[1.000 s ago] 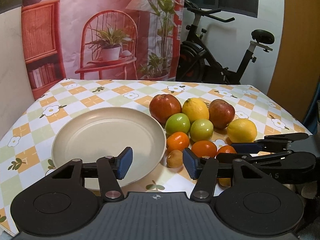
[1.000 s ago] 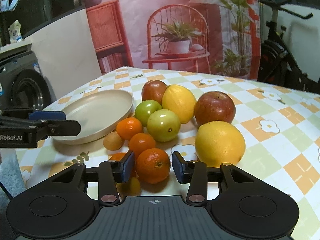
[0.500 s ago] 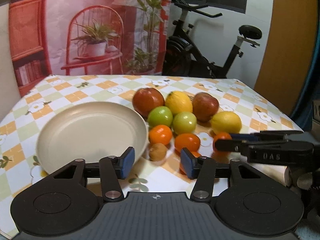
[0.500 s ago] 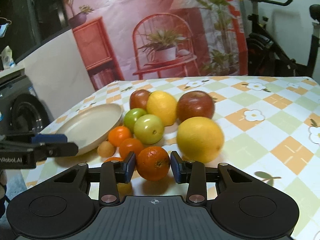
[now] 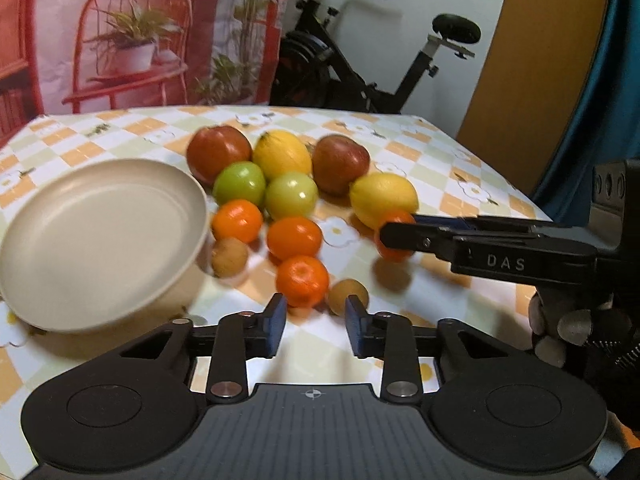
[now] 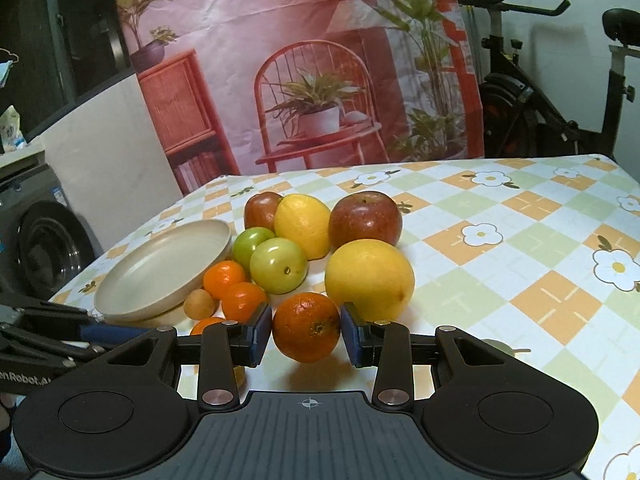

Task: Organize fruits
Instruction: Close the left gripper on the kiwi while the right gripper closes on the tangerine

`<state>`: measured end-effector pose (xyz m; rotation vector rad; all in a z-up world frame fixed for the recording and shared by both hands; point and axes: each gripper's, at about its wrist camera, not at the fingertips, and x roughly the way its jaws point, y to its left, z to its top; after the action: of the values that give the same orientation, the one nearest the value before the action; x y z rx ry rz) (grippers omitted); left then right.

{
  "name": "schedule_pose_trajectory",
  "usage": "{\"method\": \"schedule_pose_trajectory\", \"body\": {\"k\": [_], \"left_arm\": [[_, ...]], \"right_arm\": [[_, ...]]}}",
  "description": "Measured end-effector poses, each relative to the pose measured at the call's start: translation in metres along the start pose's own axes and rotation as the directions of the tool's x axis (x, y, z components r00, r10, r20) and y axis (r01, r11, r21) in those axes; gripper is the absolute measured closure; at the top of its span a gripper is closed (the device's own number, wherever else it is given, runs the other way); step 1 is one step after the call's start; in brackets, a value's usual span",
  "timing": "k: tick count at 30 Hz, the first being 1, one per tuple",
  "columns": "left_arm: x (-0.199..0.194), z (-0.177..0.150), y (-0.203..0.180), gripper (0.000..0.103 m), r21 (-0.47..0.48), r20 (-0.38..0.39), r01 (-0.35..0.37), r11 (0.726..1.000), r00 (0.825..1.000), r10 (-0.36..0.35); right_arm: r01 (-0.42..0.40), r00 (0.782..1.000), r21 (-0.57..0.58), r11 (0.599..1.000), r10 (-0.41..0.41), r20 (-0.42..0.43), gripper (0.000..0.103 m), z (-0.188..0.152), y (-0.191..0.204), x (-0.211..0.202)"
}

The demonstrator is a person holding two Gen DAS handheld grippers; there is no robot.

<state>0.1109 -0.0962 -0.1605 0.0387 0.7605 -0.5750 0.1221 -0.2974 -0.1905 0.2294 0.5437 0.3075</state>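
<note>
My right gripper (image 6: 306,334) is shut on an orange tangerine (image 6: 307,327) and holds it just above the tablecloth; it also shows in the left wrist view (image 5: 394,240), lifted over its shadow. My left gripper (image 5: 316,322) is open and empty, near a tangerine (image 5: 302,286) and a small brown kiwi (image 5: 347,296). The beige plate (image 5: 92,236) lies to the left, with no fruit in it. Two red apples (image 6: 365,218), two lemons (image 6: 370,278), two green fruits (image 6: 279,265) and more tangerines (image 6: 224,279) cluster beside it.
The checked flower tablecloth (image 6: 520,264) covers the table, whose right edge runs near my right gripper. An exercise bike (image 5: 360,68) and a printed backdrop (image 6: 300,60) stand behind. A washing machine (image 6: 44,248) is off the table's left side.
My right gripper closed on the tangerine and raised it slightly off the cloth. My left gripper moved right, from over the plate's edge to in front of the front tangerine and kiwi.
</note>
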Motion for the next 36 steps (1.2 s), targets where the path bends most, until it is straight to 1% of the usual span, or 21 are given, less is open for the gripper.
{"method": "schedule_pose_trajectory", "body": {"k": [2, 6, 9, 14, 18, 20, 22, 25, 28, 36], "left_arm": [[0.003, 0.001, 0.000, 0.076, -0.002, -0.009, 0.015, 1.000, 1.000, -0.015], [0.008, 0.002, -0.004, 0.076, -0.008, -0.022, 0.041, 0.999, 0.999, -0.041], [0.012, 0.003, -0.005, 0.076, -0.006, -0.025, 0.047, 0.999, 0.999, -0.047], [0.018, 0.007, -0.004, 0.075, -0.006, -0.023, 0.029, 1.000, 0.999, -0.030], [0.021, 0.010, -0.005, 0.072, 0.014, -0.004, 0.024, 1.000, 1.000, -0.024], [0.022, 0.011, -0.007, 0.072, 0.025, 0.002, 0.016, 1.000, 1.000, -0.016], [0.022, 0.012, -0.006, 0.073, 0.016, 0.003, 0.008, 1.000, 1.000, -0.008], [0.022, 0.012, -0.007, 0.073, 0.005, -0.003, 0.037, 0.999, 0.999, -0.037], [0.024, 0.011, -0.013, 0.073, 0.036, -0.011, 0.043, 0.998, 0.999, -0.042], [0.031, 0.011, -0.020, 0.073, 0.085, -0.018, 0.019, 0.996, 1.000, -0.018]], "right_arm": [[-0.004, 1.000, 0.008, 1.000, 0.004, 0.004, 0.068, 0.000, -0.001, -0.001], [-0.009, 1.000, 0.025, 1.000, 0.009, 0.010, 0.068, -0.001, -0.004, -0.002], [-0.011, 1.000, 0.033, 0.999, 0.010, 0.012, 0.068, -0.001, -0.004, -0.001], [-0.013, 1.000, 0.043, 0.999, 0.012, 0.011, 0.068, -0.002, -0.006, -0.001], [-0.012, 1.000, 0.044, 0.999, 0.011, 0.010, 0.068, -0.002, -0.006, 0.000], [-0.010, 1.000, 0.045, 0.999, 0.010, 0.010, 0.068, -0.002, -0.006, 0.000], [-0.008, 1.000, 0.047, 0.999, 0.007, 0.011, 0.068, -0.003, -0.006, 0.000], [-0.008, 1.000, 0.052, 0.999, 0.007, 0.013, 0.068, -0.003, -0.007, 0.000], [-0.007, 1.000, 0.056, 0.998, 0.006, 0.014, 0.068, -0.003, -0.008, 0.000], [-0.007, 1.000, 0.055, 0.998, 0.006, 0.013, 0.068, -0.003, -0.008, 0.000]]}}
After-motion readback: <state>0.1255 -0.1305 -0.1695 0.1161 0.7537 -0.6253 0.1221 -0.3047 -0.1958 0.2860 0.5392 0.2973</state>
